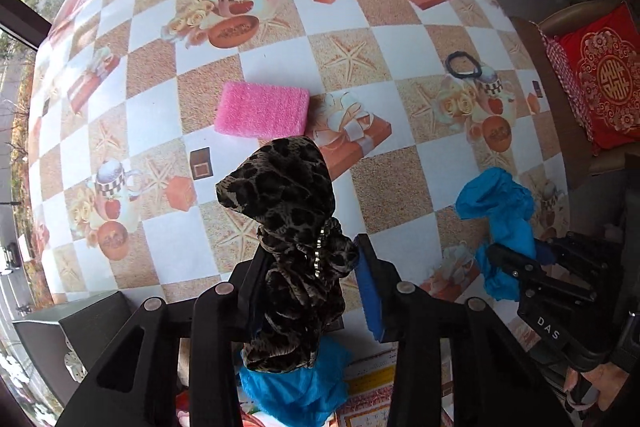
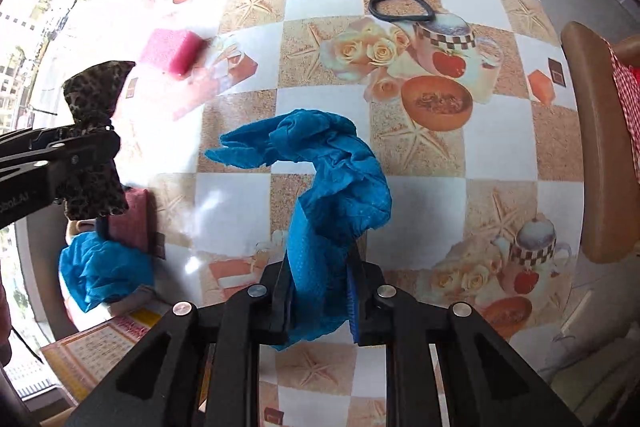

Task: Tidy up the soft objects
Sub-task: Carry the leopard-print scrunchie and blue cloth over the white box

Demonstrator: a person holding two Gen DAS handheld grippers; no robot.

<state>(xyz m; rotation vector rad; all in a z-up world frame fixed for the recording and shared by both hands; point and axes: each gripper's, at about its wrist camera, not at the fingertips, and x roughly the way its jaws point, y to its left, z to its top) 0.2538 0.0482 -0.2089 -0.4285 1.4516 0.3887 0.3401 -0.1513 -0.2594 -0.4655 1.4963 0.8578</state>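
Left wrist view: left gripper (image 1: 308, 263) clamped on leopard scrunchie (image 1: 288, 211)
Right gripper (image 2: 320, 287): clamped on blue cloth (image 2: 332, 187)
Table (image 1: 400, 187): pink sponge (image 1: 263, 110), black hair tie (image 1: 463, 65)

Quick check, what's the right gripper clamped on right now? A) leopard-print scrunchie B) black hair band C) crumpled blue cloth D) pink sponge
C: in the right wrist view the right gripper is shut on the blue cloth, lifted off the table; the pink sponge and black hair band lie on the table, and the left gripper holds the scrunchie.
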